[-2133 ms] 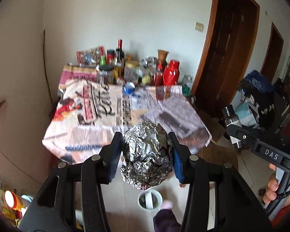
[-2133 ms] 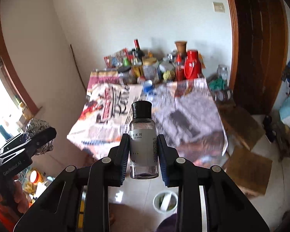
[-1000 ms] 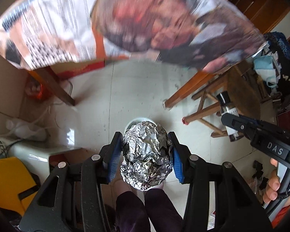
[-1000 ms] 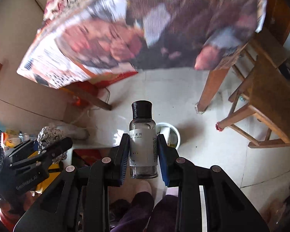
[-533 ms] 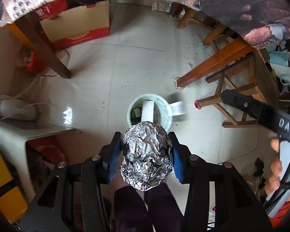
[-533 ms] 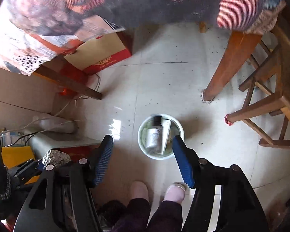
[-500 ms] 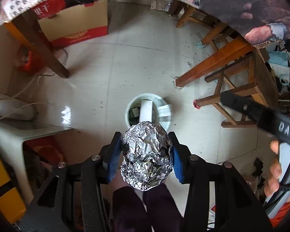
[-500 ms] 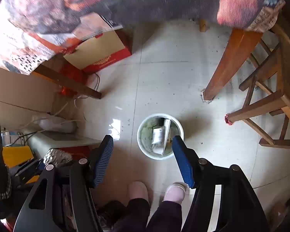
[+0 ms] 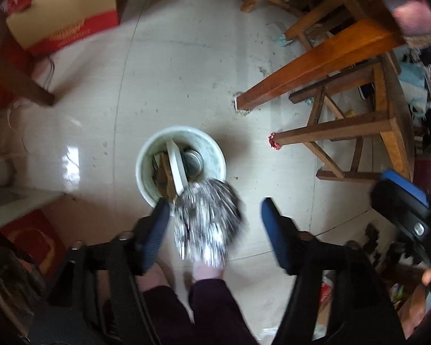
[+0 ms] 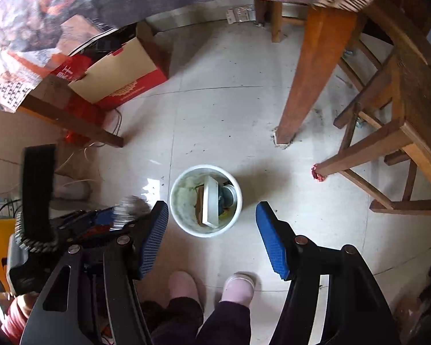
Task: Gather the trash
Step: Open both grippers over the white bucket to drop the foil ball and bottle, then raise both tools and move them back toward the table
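Observation:
A white round trash bin (image 9: 146, 184) stands on the tiled floor; it also shows in the right wrist view (image 10: 184, 224), with a white flat box and a small bottle inside. My left gripper (image 9: 215, 224) is open. A crumpled foil ball (image 9: 208, 221), motion-blurred, is loose between its fingers, just below the bin's rim. My right gripper (image 10: 212, 230) is open and empty, straddling the bin from above. The left gripper and the blurred foil ball (image 10: 129, 205) appear at the left of the right wrist view.
A wooden table leg (image 10: 310, 86) and a wooden stool (image 10: 388, 155) stand right of the bin. A red and tan cardboard box (image 10: 120, 77) sits under the table at left. The person's feet in pink slippers (image 10: 184, 284) are just below the bin.
My left gripper has opened and released the foil ball, which is now falling toward the bin. The right gripper stays open; the bottle it dropped lies in the bin.

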Motion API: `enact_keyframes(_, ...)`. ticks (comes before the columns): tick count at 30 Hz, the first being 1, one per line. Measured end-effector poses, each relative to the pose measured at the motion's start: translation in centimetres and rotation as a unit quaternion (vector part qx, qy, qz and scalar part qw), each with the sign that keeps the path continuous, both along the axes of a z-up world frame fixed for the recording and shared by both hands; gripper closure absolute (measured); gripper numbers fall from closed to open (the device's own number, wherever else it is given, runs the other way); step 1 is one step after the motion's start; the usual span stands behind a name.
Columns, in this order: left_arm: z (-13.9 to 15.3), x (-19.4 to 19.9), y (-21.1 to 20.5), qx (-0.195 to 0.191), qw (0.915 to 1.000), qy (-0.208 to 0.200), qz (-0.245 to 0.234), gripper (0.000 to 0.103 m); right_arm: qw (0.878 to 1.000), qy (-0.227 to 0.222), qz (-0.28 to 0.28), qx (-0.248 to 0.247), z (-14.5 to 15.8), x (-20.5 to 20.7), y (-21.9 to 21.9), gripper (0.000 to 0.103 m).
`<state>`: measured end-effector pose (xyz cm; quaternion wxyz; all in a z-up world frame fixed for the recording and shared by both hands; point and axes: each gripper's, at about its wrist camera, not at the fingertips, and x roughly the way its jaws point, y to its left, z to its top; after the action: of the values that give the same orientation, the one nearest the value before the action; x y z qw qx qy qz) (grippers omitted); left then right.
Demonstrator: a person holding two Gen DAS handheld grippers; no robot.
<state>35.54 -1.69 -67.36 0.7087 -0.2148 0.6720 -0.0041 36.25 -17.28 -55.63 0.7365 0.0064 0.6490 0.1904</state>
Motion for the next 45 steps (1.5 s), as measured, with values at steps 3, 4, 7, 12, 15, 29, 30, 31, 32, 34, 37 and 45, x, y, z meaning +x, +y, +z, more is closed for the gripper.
enact_keyframes(3, -0.6, -0.2, 0.3, -0.016, 0.9997, 0.007, 0.019, 0.034, 1.0, 0.003, -0.006, 0.003, -0.1, 0.1, -0.5, 0.043)
enact_keyframes(4, -0.5, -0.3, 0.3, -0.006, 0.9998, 0.007, 0.019, 0.034, 1.0, 0.003, -0.008, 0.004, -0.1, 0.0, -0.6, 0.043)
enact_keyframes(7, 0.6, -0.5, 0.2, 0.023, 0.9997, 0.001, 0.01, 0.034, 1.0, 0.005, -0.008, 0.006, 0.3, -0.1, -0.6, 0.043)
enact_keyframes(12, 4.7, -1.2, 0.7, 0.035, 0.9993, -0.013, 0.004, 0.034, 1.0, -0.004, -0.004, 0.01, 2.8, -0.2, -0.4, 0.043)
enact_keyframes(15, 8.2, -1.5, 1.0, 0.043, 0.9987, -0.026, 0.007, 0.034, 1.0, -0.015, -0.003, 0.016, 5.6, -0.2, -0.3, 0.043)
enact_keyframes(29, 32.5, -5.3, 3.6, 0.083, 0.9865, -0.139, 0.023, 0.034, 0.995, -0.092, -0.017, 0.042, 24.6, -3.1, 0.9, 0.043)
enact_keyframes(30, 34.3, -5.8, 3.9, 0.085, 0.985, -0.148, 0.024, 0.034, 0.994, -0.096, -0.02, 0.046, 26.1, -3.7, 1.1, 0.043)
enact_keyframes(31, 35.7, -6.4, 4.3, 0.086, 0.9837, -0.156, 0.024, 0.034, 0.994, -0.101, -0.021, 0.048, 27.1, -4.1, 1.1, 0.043)
enact_keyframes(32, 37.1, -6.8, 4.5, 0.086, 0.9822, -0.165, 0.023, 0.034, 0.993, -0.107, -0.023, 0.049, 28.1, -4.6, 1.2, 0.043)
enact_keyframes(34, 40.2, -8.0, 4.8, 0.094, 0.9781, -0.185, 0.017, 0.034, 0.991, -0.122, -0.025, 0.054, 30.7, -5.4, 1.6, 0.043)
enact_keyframes(37, 44.8, -9.7, 5.6, 0.112, 0.9701, -0.215, 0.011, 0.034, 0.987, -0.147, -0.023, 0.058, 34.6, -6.5, 2.0, 0.043)
enact_keyframes(45, 54.6, -13.1, 7.9, 0.12, 0.9476, -0.296, 0.02, 0.034, 0.967, -0.245, -0.02, 0.063, 44.3, -9.8, 3.5, 0.043)
